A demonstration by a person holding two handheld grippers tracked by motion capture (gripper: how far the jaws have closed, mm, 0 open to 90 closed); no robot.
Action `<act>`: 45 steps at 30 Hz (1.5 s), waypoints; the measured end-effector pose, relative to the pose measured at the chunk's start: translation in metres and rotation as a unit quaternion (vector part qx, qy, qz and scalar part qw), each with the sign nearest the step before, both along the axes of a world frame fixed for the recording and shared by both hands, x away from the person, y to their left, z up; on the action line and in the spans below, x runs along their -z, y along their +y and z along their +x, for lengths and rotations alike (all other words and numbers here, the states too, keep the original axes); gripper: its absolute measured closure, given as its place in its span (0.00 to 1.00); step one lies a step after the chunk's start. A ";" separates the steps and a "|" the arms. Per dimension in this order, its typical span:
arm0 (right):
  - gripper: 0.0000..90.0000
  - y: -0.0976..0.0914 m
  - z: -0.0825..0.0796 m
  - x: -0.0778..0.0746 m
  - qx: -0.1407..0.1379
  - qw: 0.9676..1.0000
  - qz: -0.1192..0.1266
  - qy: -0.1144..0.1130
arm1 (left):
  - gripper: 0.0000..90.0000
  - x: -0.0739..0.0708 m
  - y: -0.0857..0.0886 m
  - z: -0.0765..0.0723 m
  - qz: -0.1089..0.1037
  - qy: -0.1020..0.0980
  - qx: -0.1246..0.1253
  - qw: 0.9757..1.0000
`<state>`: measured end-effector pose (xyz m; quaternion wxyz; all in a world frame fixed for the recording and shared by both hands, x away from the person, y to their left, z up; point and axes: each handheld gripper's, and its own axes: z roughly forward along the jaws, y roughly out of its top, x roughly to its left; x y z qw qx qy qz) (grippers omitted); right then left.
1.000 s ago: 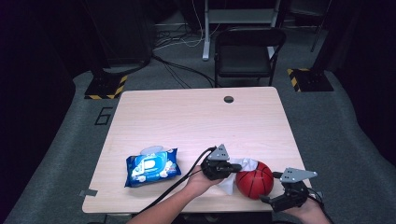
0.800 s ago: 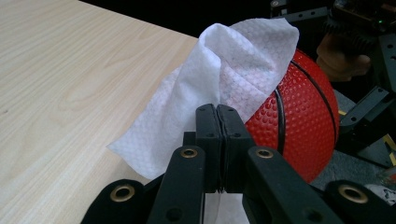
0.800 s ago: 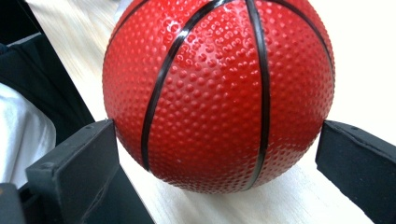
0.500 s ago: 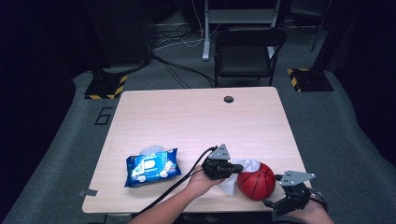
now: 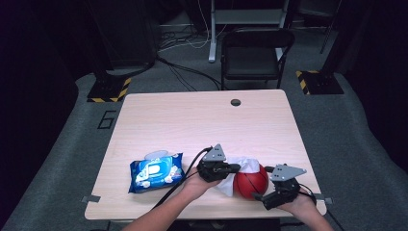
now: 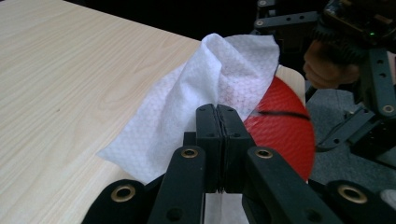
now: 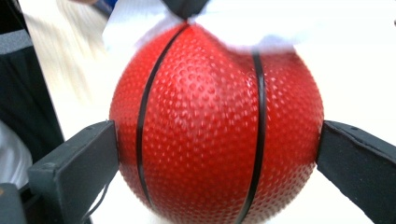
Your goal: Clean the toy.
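A red ball (image 5: 251, 182) with black seams rests near the table's front right edge. A white wipe (image 5: 243, 164) lies draped over its top and left side. My left gripper (image 5: 230, 168) is shut on that wipe (image 6: 205, 79), its jaws pressed together over the cloth beside the ball (image 6: 285, 135). My right gripper (image 5: 262, 197) comes in from the front right. In the right gripper view its pads (image 7: 79, 163) touch both sides of the ball (image 7: 215, 121), with the wipe (image 7: 140, 18) above it.
A blue pack of wipes (image 5: 156, 172) lies at the front left of the wooden table (image 5: 192, 120). A cable hole (image 5: 235, 102) sits near the far edge. A black chair (image 5: 255, 53) stands behind the table.
My right gripper has moved left and forward from the table's front right corner and now has the ball between its jaws. The left gripper has held its place with the wipe.
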<state>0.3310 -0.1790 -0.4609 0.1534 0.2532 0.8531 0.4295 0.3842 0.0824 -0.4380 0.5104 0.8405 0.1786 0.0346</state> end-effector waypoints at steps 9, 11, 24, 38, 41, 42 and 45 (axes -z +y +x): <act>0.02 0.034 0.018 -0.014 -0.004 1.000 0.019 -0.005 | 0.98 -0.007 0.013 -0.005 0.024 -0.027 -0.014 0.999; 0.04 0.024 0.017 -0.017 -0.012 0.999 0.048 0.002 | 0.98 -0.004 0.018 -0.002 0.022 -0.027 -0.026 0.999; 0.14 0.022 0.040 -0.010 0.018 0.999 0.040 0.011 | 0.98 -0.004 0.015 0.020 -0.002 -0.020 -0.047 0.999; 0.19 0.033 0.079 -0.026 0.031 0.997 0.073 -0.002 | 0.98 0.000 0.023 0.034 -0.022 -0.013 -0.077 0.997; 0.19 0.030 0.068 -0.029 0.025 0.997 0.069 -0.009 | 0.98 0.000 0.024 0.044 -0.032 -0.007 -0.087 0.996; 0.19 0.028 0.064 -0.028 0.025 0.998 0.060 -0.008 | 0.98 0.001 0.024 0.046 -0.033 -0.006 -0.089 0.995; 0.19 0.025 0.063 -0.017 0.029 0.999 0.041 0.006 | 0.98 0.000 0.024 0.049 -0.034 -0.005 -0.092 0.995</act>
